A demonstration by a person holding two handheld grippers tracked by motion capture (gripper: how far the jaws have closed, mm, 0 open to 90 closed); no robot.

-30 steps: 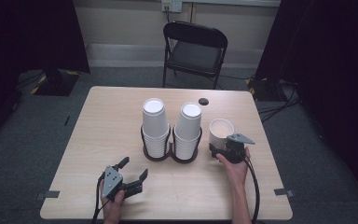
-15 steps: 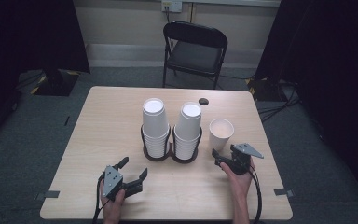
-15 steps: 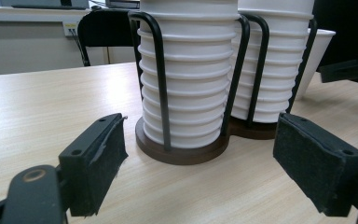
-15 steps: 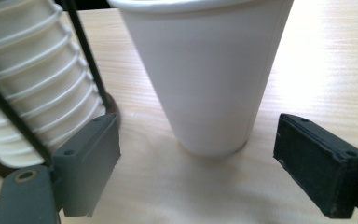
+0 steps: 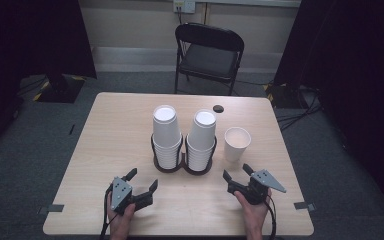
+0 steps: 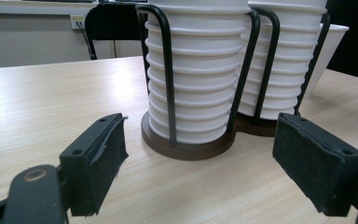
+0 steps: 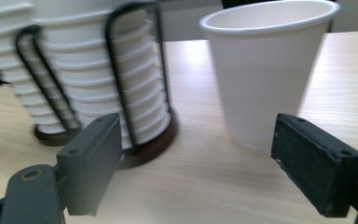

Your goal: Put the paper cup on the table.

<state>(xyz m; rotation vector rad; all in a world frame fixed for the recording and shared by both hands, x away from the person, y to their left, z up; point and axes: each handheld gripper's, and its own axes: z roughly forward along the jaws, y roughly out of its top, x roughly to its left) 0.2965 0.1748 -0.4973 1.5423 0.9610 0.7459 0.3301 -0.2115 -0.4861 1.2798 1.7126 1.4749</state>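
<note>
Two stacks of upside-down white paper cups [image 5: 166, 127] [image 5: 202, 135] stand in a black wire holder with a dark round base [image 5: 182, 164] at the table's middle. Right of it a single white cup [image 5: 236, 144] [image 7: 265, 70] stands upright on the table. My right gripper [image 5: 236, 174] [image 7: 196, 163] is open, low near the front edge, a short way in front of that cup with nothing between its jaws. Near the front left, my left gripper [image 5: 142, 179] [image 6: 200, 158] is also open and holds nothing, pointing at the holder [image 6: 186, 144].
A small dark round object [image 5: 218, 108] lies near the table's far edge. Behind the wooden table [image 5: 105, 140] stands a black folding chair [image 5: 207, 55]. Cables lie on the grey floor to the right.
My right gripper let go of the single cup and drew back toward the front edge, leaving the cup standing. The left gripper stayed put.
</note>
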